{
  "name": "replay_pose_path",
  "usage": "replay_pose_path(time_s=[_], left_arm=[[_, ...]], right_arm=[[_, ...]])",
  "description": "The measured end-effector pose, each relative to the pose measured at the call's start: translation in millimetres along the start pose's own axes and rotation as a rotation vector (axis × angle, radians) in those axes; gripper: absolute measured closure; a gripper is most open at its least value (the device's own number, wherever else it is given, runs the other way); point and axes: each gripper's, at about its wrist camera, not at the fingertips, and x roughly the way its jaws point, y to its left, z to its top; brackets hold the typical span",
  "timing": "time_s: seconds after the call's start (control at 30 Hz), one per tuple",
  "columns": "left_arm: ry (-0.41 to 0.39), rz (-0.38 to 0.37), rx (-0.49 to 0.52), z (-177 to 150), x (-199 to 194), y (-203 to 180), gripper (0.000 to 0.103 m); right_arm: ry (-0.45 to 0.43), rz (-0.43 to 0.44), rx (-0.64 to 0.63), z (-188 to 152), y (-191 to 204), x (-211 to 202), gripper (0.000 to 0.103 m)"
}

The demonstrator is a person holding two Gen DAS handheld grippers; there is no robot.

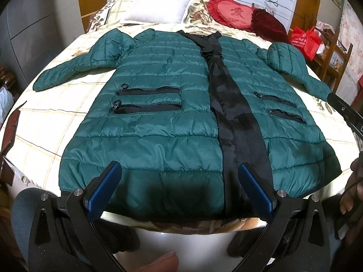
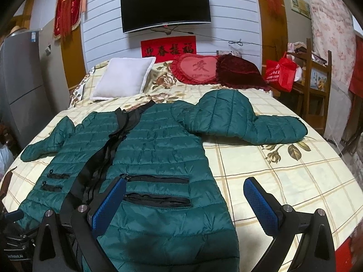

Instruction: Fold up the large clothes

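Left wrist view: a green quilted jacket (image 1: 158, 104) lies flat and face up on the bed (image 1: 45, 122), hem nearest the camera, collar toward the white pillow (image 1: 158, 4). Both sleeves spread outward from the jacket. A black placket (image 1: 229, 104) runs down the jacket's middle. The left claw (image 1: 180, 190) hovers over the hem, wide open and holding nothing.

Right wrist view: the jacket (image 2: 158, 158) fills the left and centre, with its near sleeve (image 2: 261, 124) stretched toward the bed's (image 2: 283, 176) bare side. The right claw (image 2: 185, 201) is also wide open and empty, one finger over the jacket's pocket zips (image 2: 158, 188), the other over bare sheet.

Risks, as judgement: the slick, puffy fabric may slip from a shallow pinch. A claw could also catch the bed sheet along with the hem. Trapped air may make any fold spring back open.
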Motion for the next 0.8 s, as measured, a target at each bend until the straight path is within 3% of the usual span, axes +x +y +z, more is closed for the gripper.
replay_pose_path(time_s=[0.8], left_arm=[[0.017,-0.009,0.003,-3.3,2.4,-3.9,0.000]], right_arm=[[-0.002,0.001,-0.007,0.3,1.5,0.3,0.000]])
